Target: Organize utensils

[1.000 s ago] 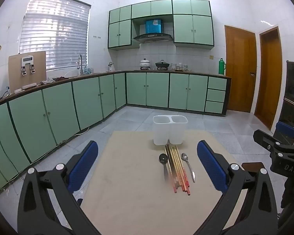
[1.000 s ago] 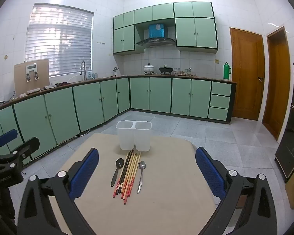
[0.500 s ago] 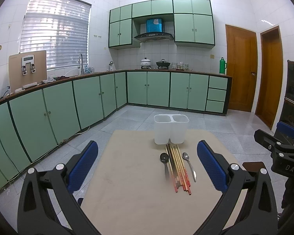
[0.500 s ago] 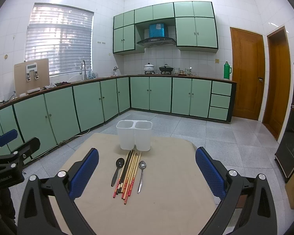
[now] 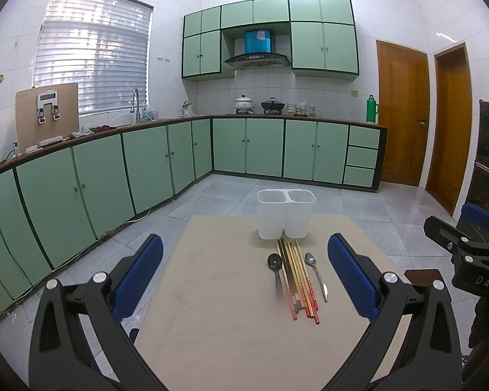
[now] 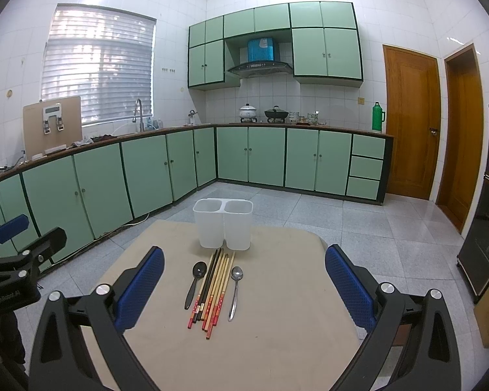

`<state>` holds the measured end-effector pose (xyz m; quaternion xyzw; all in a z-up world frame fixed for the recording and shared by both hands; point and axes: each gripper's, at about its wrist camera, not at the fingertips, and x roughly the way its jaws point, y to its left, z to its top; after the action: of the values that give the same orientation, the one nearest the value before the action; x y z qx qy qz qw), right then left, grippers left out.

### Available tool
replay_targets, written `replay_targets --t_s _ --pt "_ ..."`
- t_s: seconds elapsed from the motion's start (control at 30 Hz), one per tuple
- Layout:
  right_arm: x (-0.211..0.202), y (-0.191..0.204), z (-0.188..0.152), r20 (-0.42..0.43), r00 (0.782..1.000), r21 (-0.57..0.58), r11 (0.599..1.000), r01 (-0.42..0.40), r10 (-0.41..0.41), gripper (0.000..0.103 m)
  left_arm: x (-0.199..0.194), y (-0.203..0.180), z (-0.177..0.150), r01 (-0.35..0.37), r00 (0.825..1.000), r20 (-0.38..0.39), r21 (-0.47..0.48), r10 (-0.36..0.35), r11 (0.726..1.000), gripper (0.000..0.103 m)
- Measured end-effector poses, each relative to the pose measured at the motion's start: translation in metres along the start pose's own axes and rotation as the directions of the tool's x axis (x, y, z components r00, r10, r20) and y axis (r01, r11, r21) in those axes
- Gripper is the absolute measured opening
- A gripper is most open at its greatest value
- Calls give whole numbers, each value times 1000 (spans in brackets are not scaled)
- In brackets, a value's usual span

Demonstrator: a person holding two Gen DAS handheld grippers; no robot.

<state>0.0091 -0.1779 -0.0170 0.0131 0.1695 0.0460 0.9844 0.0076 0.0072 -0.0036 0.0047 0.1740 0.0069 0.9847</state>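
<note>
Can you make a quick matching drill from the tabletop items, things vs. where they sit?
Things:
1. black spoon
2. metal spoon
3. chopsticks
4. white holder

Places (as seen from the right wrist view):
A. far end of the table, upright
B. middle of the row, bundled
C. left of the bundle
D. right of the bundle

Pairs: 1-C, 2-D, 3-B, 4-A

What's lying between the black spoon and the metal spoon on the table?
A bundle of chopsticks lies side by side between the black spoon and the metal spoon, clearest in the right wrist view.
</note>
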Motion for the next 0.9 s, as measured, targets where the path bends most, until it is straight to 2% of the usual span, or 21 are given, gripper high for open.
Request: replay_targets --t_s 0.9 --pt "6 -1 -7 -8 1000 1 1000 1 -1 97 4 4 -3 -3 1000 -7 -4 3 1000 98"
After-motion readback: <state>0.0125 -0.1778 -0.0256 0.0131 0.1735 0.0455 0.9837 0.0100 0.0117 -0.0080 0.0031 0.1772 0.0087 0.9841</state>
